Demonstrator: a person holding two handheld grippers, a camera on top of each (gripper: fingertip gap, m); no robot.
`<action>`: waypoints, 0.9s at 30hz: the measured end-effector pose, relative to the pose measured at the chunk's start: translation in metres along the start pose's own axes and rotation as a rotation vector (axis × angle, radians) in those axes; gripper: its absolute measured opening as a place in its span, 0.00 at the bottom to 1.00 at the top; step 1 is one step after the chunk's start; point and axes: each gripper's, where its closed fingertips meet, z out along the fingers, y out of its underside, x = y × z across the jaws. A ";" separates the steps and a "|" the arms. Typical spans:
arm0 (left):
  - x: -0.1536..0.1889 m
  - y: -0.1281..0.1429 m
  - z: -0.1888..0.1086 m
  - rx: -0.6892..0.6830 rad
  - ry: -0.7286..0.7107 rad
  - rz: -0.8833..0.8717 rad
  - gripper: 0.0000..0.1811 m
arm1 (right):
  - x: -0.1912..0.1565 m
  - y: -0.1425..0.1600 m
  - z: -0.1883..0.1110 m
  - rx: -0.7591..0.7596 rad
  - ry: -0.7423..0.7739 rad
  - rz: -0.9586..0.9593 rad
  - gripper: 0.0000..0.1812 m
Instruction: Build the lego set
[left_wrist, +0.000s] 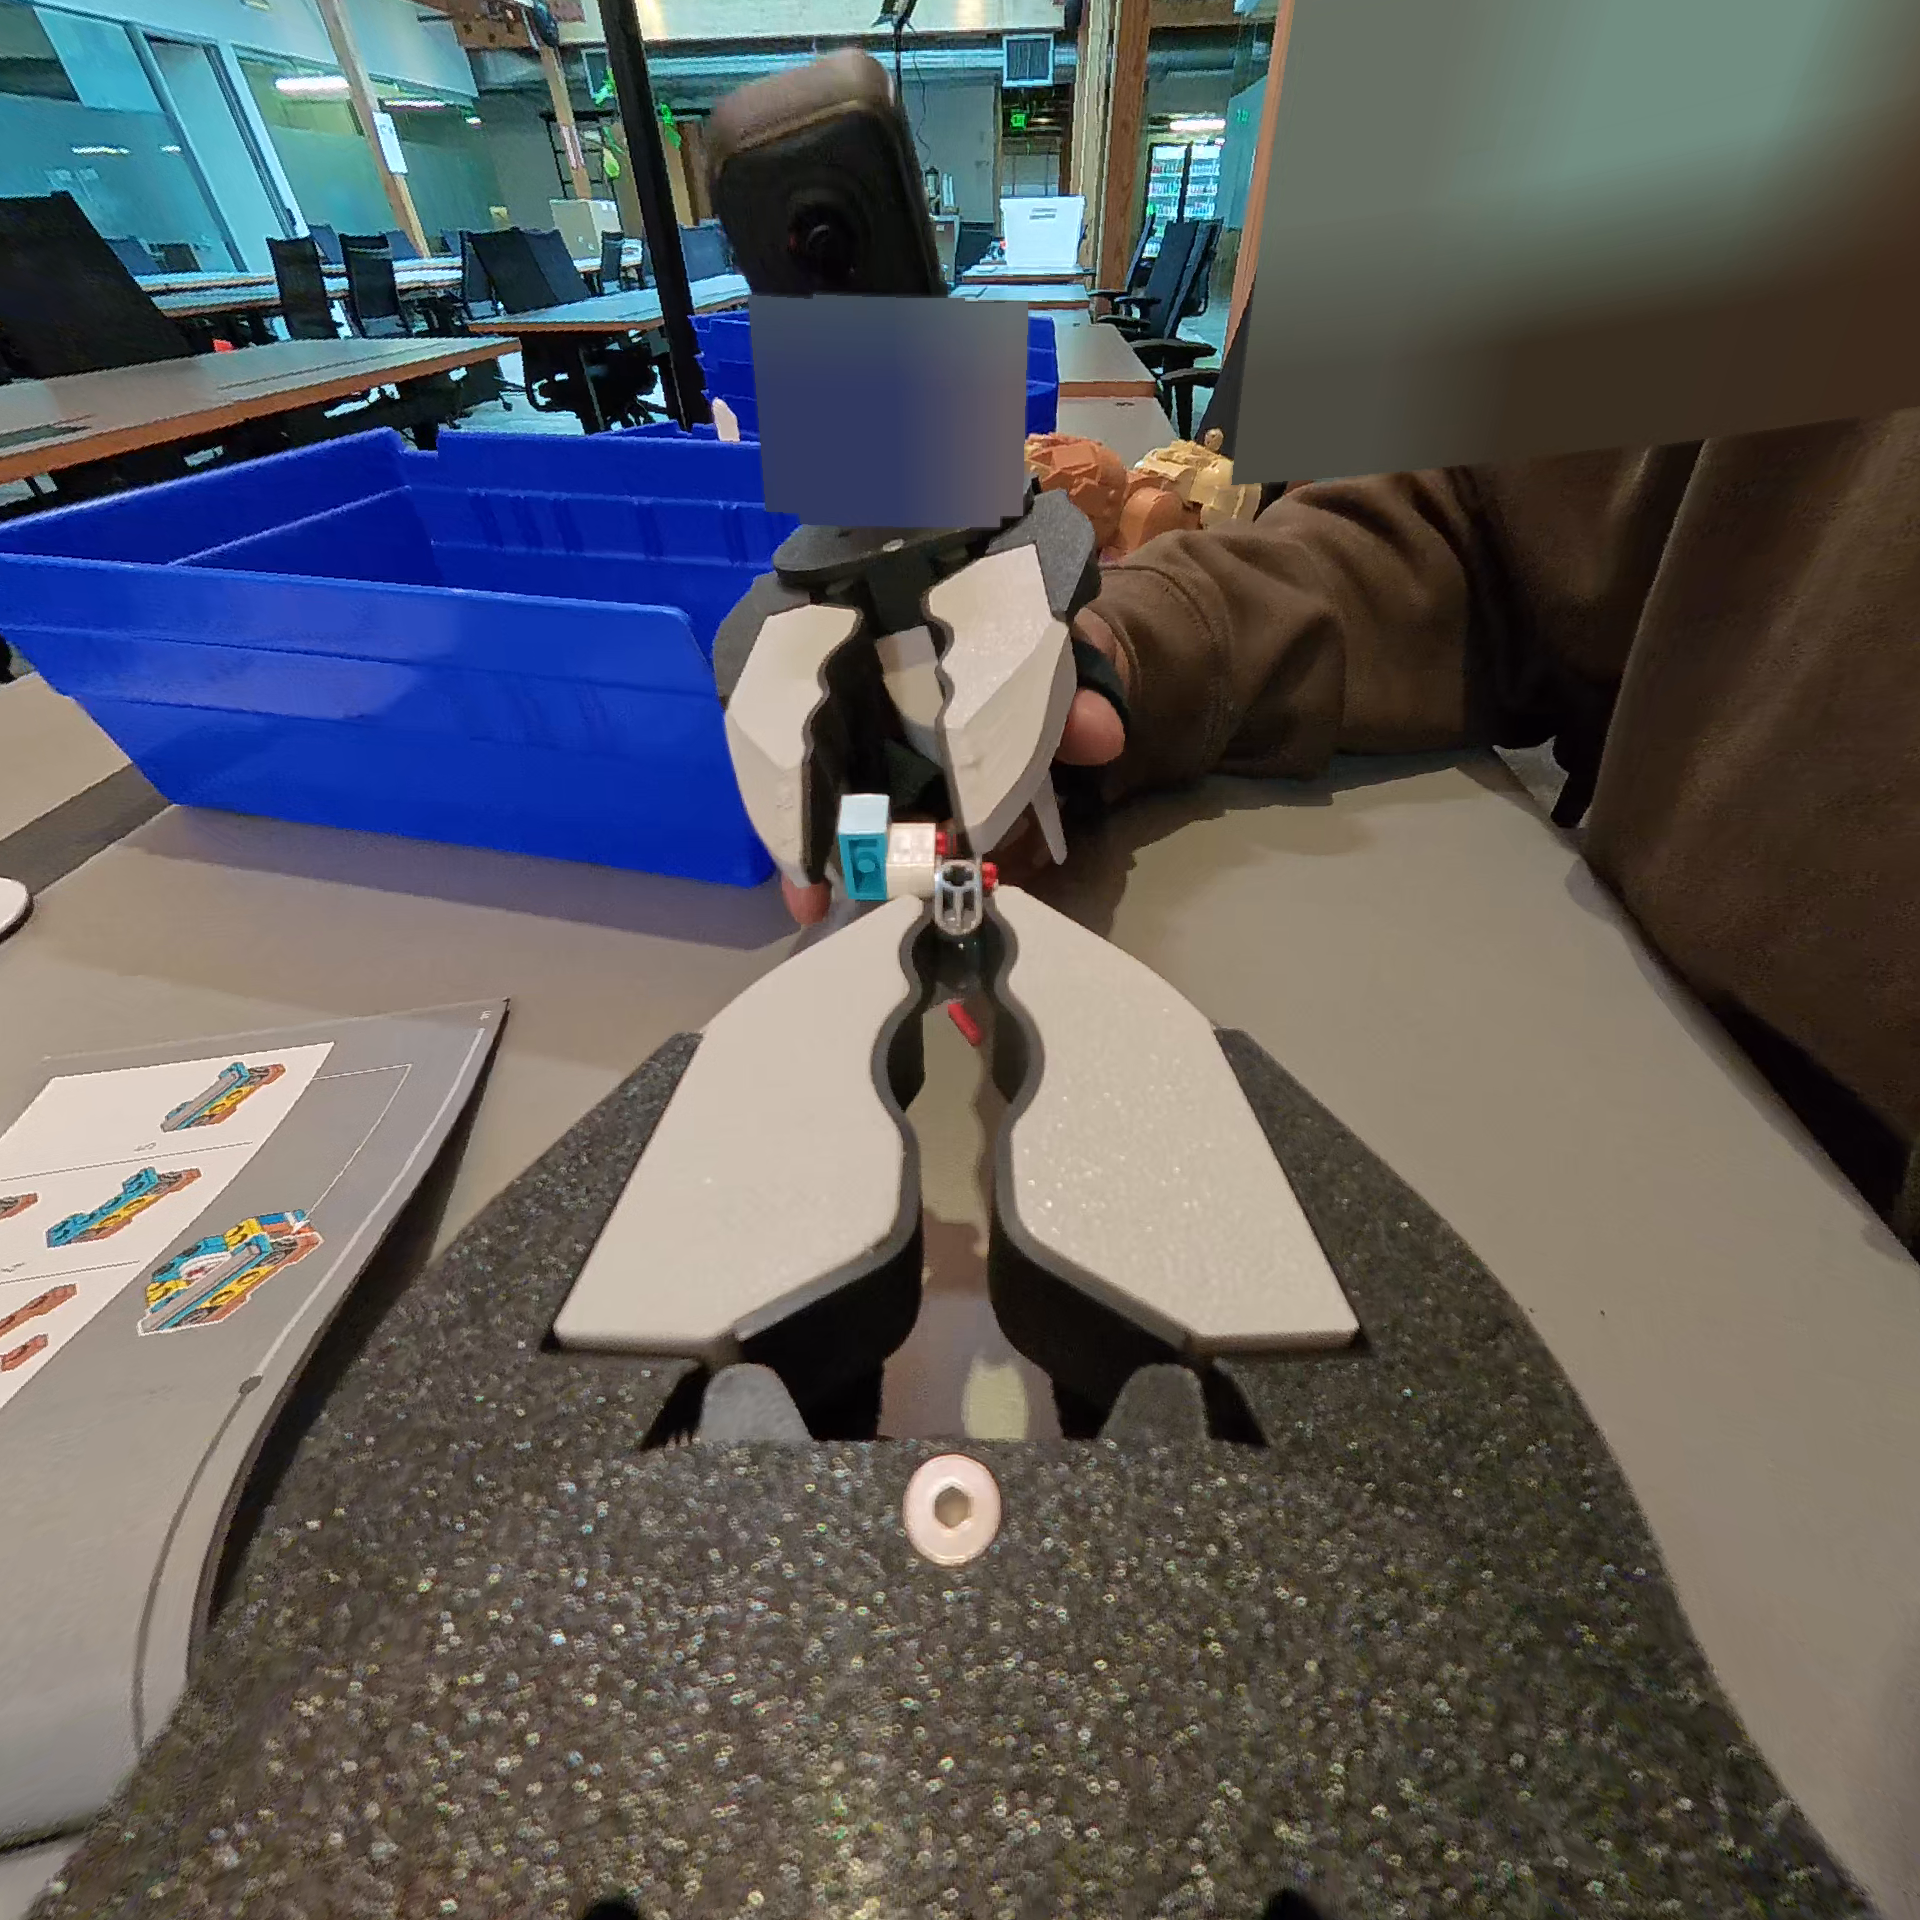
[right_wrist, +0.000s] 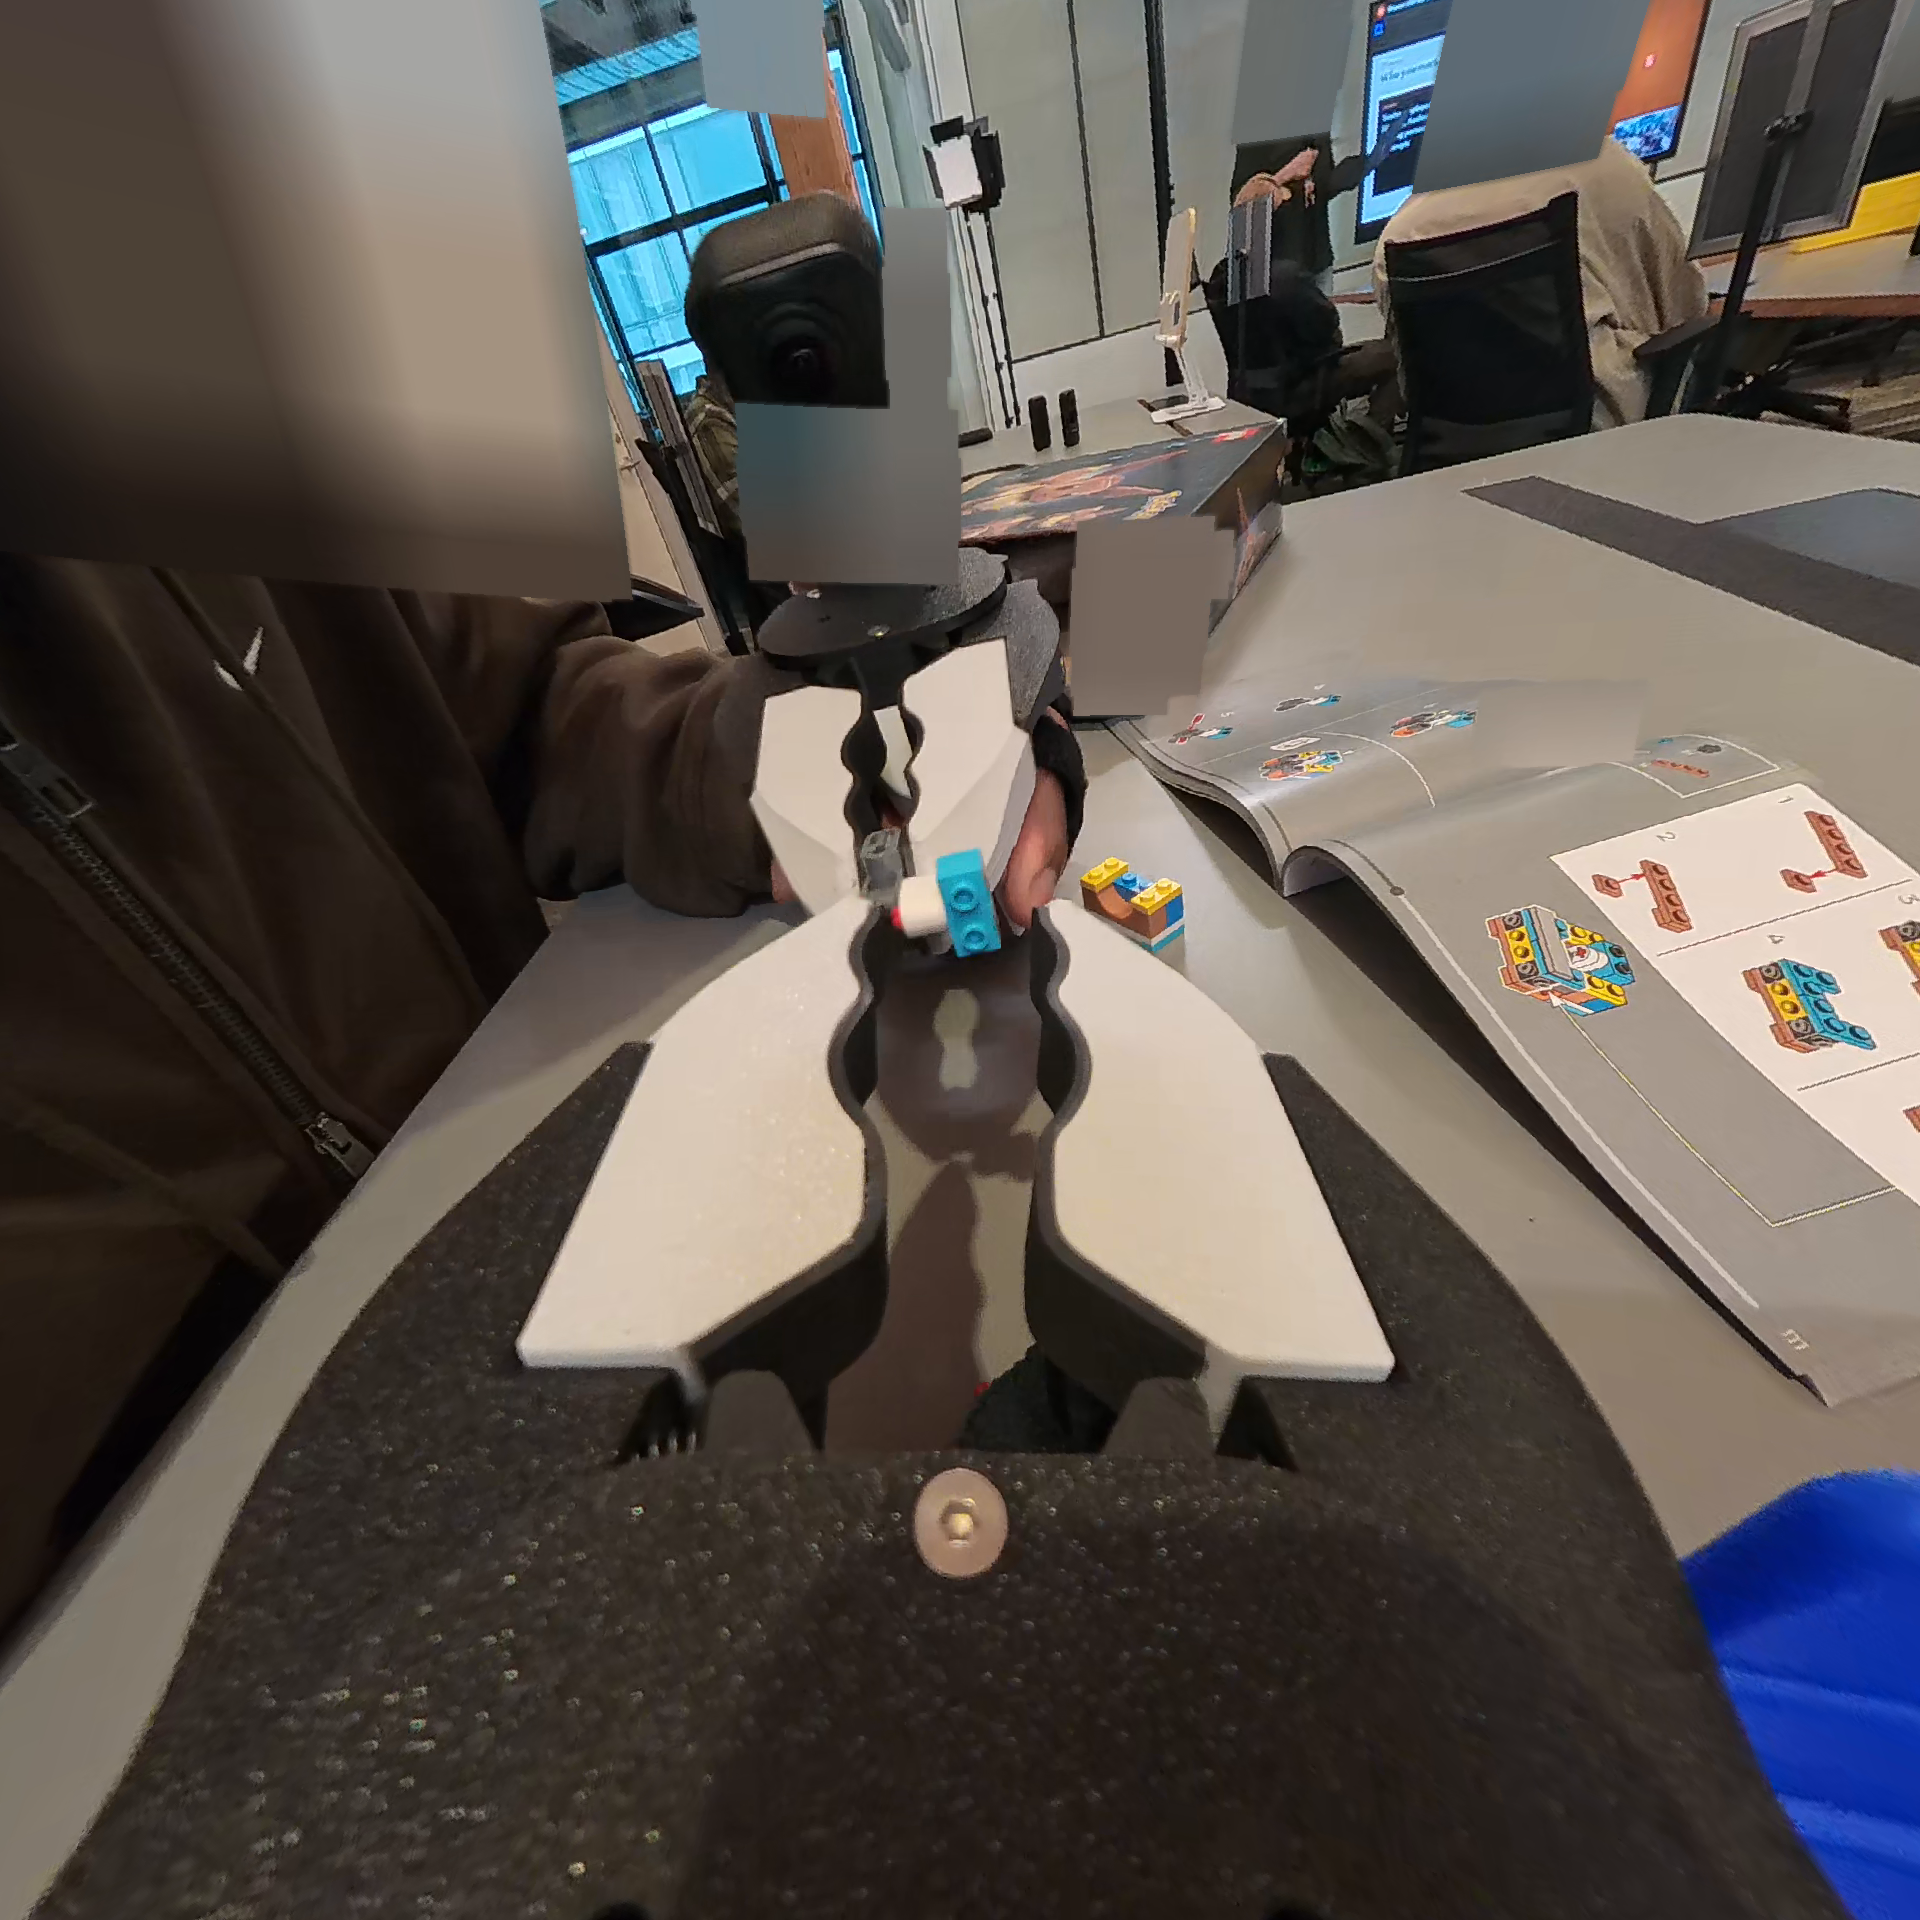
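left gripper (left_wrist: 958, 914) pinching grey connector (left_wrist: 956, 896); right gripper (right_wrist: 940, 920) clamping white-and-teal brick cluster (right_wrist: 951, 902) (mid-air, off the bench (left_wrist: 1455, 1039)). risk: misaligned push popping the red pin (left_wrist: 965, 1022) loose.

No writing reproduced here. Text-bearing items: instruction booklet (right_wrist: 1621, 935) open on the table, with small step numerals beside the build diagrams, also in the left wrist view (left_wrist: 208, 1195); set box (right_wrist: 1122, 499) with a printed logo, partly under a mosaic patch; wall screens (right_wrist: 1397, 114) with lines too small to read; green lit ceiling signs (left_wrist: 1018, 120), illegible.
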 end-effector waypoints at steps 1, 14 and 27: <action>-0.002 -0.001 -0.001 0.007 -0.005 -0.008 0.04 | 0.001 -0.001 0.000 0.007 0.003 0.004 0.15; -0.057 -0.028 -0.043 0.312 -0.135 -0.333 0.04 | 0.002 0.001 0.000 -0.016 0.032 -0.026 0.15; -0.063 -0.041 -0.056 0.474 -0.073 -0.481 0.04 | 0.012 0.065 -0.031 -0.559 0.154 -0.278 0.12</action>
